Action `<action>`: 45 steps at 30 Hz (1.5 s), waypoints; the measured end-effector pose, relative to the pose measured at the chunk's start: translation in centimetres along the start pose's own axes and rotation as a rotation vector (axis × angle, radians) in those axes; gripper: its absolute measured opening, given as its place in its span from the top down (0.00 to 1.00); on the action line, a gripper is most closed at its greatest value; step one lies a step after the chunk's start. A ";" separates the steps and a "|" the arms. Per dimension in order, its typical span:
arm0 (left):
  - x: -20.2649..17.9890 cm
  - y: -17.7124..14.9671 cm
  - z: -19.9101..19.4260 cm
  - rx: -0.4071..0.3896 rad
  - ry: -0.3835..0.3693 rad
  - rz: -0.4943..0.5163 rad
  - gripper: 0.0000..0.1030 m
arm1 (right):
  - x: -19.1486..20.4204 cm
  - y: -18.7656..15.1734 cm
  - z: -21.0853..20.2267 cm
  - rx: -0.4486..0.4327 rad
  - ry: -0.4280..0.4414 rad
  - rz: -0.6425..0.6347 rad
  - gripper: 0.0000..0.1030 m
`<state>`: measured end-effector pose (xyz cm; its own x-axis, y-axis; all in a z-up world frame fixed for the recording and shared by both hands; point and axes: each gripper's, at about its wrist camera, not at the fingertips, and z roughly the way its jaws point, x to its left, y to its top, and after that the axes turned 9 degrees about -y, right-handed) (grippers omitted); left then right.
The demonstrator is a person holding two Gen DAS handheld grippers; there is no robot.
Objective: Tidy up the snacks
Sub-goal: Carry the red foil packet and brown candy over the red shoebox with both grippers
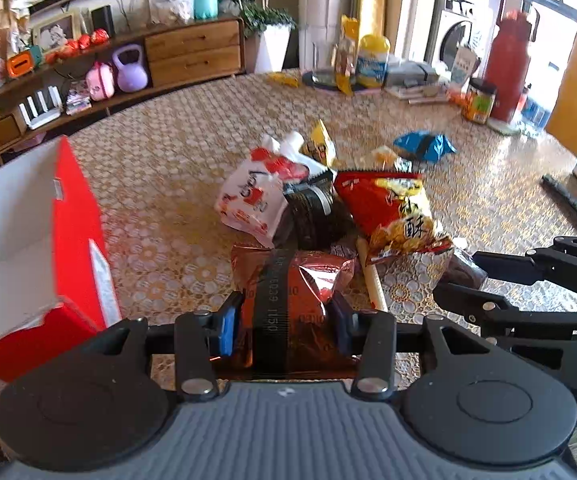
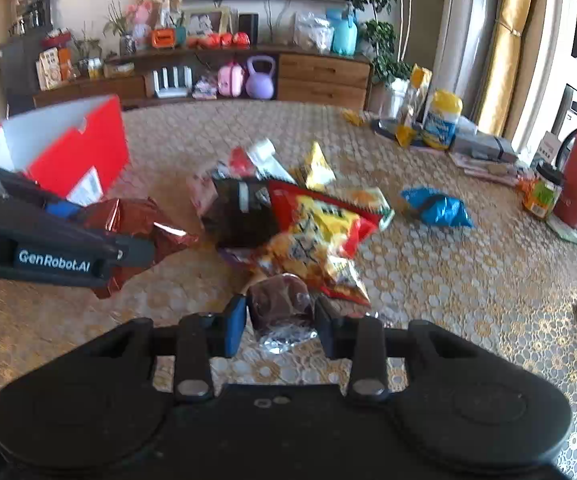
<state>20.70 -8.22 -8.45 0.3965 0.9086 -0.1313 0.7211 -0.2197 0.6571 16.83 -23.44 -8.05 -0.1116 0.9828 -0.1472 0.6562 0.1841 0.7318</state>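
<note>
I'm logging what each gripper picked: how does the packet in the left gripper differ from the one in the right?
The copper-red foil packet in the left gripper is shiny, opaque and crinkled; the dark maroon snack in the right gripper sits in a clear wrapper. The foil packet looks larger and bulges past the pads; the maroon snack fits between them. Both are clamped at the sides, near the pile.

Snack pile (image 1: 328, 200) mid-table; red box (image 1: 28, 240) (open) left.
</note>
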 end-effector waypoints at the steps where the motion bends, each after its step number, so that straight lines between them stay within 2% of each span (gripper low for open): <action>1: 0.0 0.0 -0.6 -0.008 0.002 -0.005 0.57 | 0.0 0.3 -0.5 -0.008 0.007 0.003 0.66; 15: 2.1 0.3 -10.1 -0.119 0.094 -0.036 0.57 | 3.1 5.2 -7.3 -0.115 0.135 0.004 0.66; 24: 4.6 0.9 -13.9 -0.157 0.187 -0.026 0.57 | 7.2 9.0 -8.7 -0.172 0.200 -0.040 0.66; 36: 11.6 1.7 -15.8 -0.174 0.286 -0.075 0.57 | 13.8 13.0 -6.8 -0.171 0.259 -0.100 0.66; 45: 18.6 1.5 -14.5 -0.102 0.345 -0.137 0.57 | 19.8 14.8 -2.7 -0.079 0.279 -0.136 0.66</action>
<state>20.99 13.51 0.85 0.0731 0.9971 0.0230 0.6870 -0.0671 0.7235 22.35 -1.24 1.70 -0.4018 0.9133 -0.0669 0.5627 0.3039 0.7688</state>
